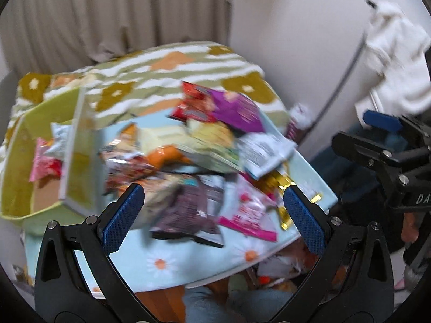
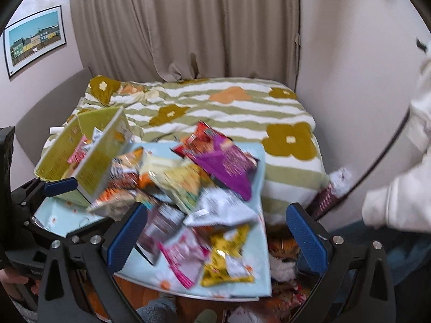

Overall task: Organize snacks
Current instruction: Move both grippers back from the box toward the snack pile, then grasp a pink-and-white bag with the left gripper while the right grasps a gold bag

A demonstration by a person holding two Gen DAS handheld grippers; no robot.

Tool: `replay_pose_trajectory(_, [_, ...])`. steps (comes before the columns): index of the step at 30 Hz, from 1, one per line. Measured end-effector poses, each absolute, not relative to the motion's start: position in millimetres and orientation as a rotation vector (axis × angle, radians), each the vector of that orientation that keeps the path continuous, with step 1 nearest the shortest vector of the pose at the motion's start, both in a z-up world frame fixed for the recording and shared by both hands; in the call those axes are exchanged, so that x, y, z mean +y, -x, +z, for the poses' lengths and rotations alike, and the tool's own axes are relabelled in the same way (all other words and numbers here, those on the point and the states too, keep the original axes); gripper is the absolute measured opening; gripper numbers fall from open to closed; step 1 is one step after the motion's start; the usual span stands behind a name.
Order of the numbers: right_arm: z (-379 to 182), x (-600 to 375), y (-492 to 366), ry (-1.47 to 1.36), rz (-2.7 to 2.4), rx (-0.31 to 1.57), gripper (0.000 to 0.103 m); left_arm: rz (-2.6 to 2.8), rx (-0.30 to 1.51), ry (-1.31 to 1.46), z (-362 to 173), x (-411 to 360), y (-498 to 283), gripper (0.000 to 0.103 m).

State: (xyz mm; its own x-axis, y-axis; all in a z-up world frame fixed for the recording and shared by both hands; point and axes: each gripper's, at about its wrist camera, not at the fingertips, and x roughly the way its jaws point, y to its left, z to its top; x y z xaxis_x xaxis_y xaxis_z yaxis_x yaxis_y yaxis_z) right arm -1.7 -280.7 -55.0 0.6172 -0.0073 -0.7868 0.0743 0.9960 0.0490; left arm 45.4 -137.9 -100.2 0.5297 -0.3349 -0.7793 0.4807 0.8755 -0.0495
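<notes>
A heap of snack packets lies on a light-blue daisy-print tabletop. The heap holds a purple packet, a white one, a pink one and a gold one. A green box at the left holds a few packets, one of them pink. My left gripper hovers open over the heap's near side, holding nothing. My right gripper is open and empty too. Both views are motion-blurred.
Behind the table lies a bed with a striped flower blanket, with curtains beyond it. A picture hangs on the left wall. A white sleeve is at the right. Clutter lies on the floor beneath the table's right edge.
</notes>
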Motion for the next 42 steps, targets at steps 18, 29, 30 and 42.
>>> replay_pose_trajectory(18, [-160.0,-294.5,8.2,-0.034,0.001,1.027,0.091,-0.652,1.014,-0.411,-232.0,-215.4,-65.5,0.085])
replay_pose_trajectory(29, [-184.1,-286.3,-0.9,-0.023,0.019,1.085,0.079,-0.693,1.037,-0.492,-251.5,-235.9,-60.2,0.068])
replay_pose_trajectory(30, [-185.0,-286.7,-1.8,-0.019,0.017,1.089,0.079,-0.702,1.036,-0.497,-251.4,-237.6,-59.4,0.064])
replay_pose_trajectory(42, [-192.5,-282.7,-12.8,-0.008,0.019,1.115,0.074,-0.711,1.069,-0.471,-246.4,-226.7,-74.3,0.045])
